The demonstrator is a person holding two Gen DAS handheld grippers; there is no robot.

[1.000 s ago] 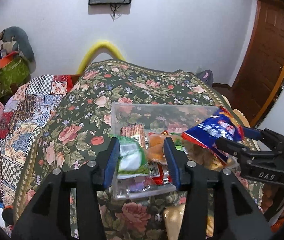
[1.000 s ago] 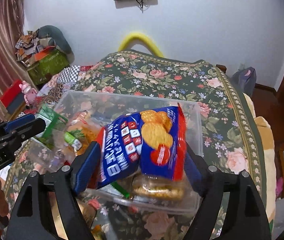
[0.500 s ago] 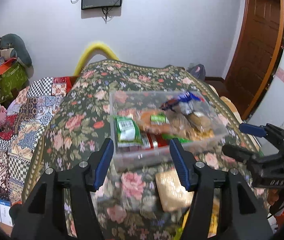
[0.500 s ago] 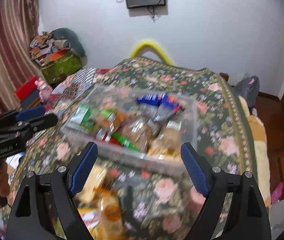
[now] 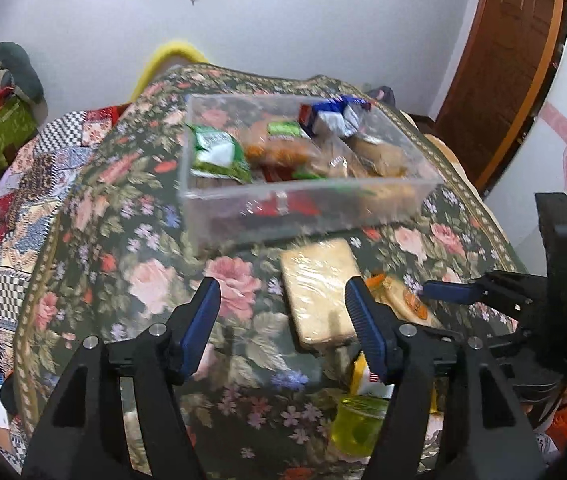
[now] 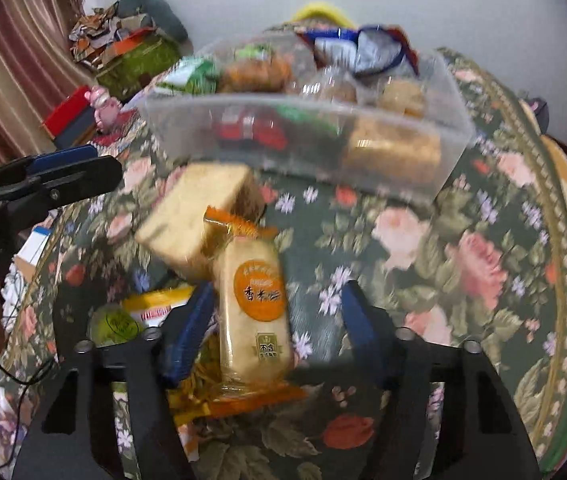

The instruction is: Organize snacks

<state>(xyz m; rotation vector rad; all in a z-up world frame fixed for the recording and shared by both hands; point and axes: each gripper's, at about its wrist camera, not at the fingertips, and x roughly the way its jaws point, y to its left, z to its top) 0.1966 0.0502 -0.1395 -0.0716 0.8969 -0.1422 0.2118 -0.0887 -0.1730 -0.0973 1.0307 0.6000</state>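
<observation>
A clear plastic box on the floral cloth holds several snacks, among them a green packet and a blue packet. A wrapped pale cake block lies in front of the box. A rice cake packet with an orange label lies beside it. My left gripper is open and empty, above the cloth with the cake block by its right finger. My right gripper is open, its fingers either side of the orange-label packet.
A yellow packet and a green jelly cup lie near the front edge. Clutter, a pink toy and patchwork bedding are at the left. A wooden door stands at the right.
Both grippers let go of their packets, green and blue, into the box, then pulled back and tilted down. The loose snacks in front of the box are now between the fingers.
</observation>
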